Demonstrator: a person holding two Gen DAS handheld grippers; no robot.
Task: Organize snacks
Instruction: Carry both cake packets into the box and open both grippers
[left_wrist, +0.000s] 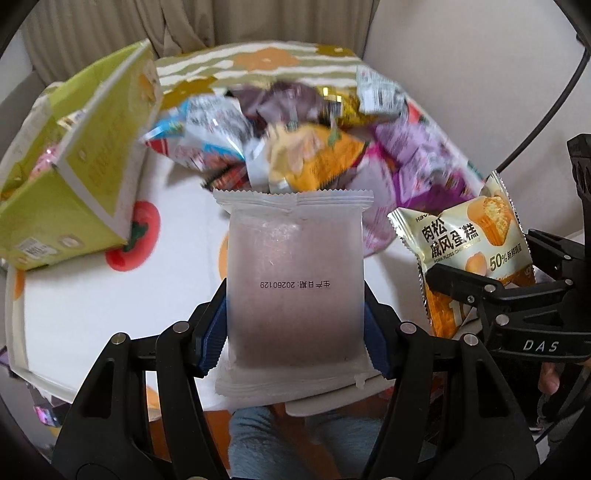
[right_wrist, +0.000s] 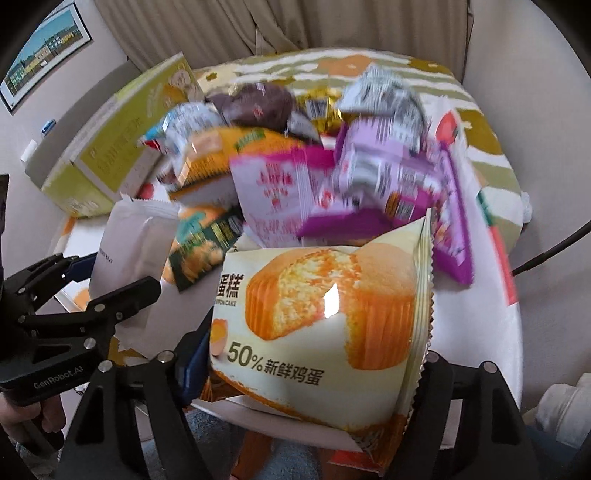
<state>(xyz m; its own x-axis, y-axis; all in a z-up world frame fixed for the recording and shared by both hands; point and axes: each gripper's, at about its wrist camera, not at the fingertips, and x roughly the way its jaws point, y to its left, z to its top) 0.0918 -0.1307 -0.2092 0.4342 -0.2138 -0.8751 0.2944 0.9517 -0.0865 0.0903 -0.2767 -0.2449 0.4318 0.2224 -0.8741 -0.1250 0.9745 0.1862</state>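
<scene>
You have one snack in each hand: the left gripper (left_wrist: 295, 325) grasps the frosted white packet (left_wrist: 293, 280), the right gripper (right_wrist: 314, 373) the chiffon cake packet (right_wrist: 325, 314), both above the tabletop's (left_wrist: 85, 306) near edge. Next, I judge, carry them to the green box (left_wrist: 74, 184) at its far left corner.

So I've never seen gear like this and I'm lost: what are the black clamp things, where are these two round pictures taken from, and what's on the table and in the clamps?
No robot here: a person holds a hand-operated two-finger gripper in each hand, and each carries a wide-angle camera looking along its fingers. One picture comes from the left gripper, which is closed on a frosted white packet. The other comes from the right gripper, which holds a chiffon cake packet. Each gripper also appears at the edge of the other's picture. Behind them, on a round table with a fruit-patterned cloth, lies a blurred pile of mixed snack packets, with an open green carton to its left.
</scene>
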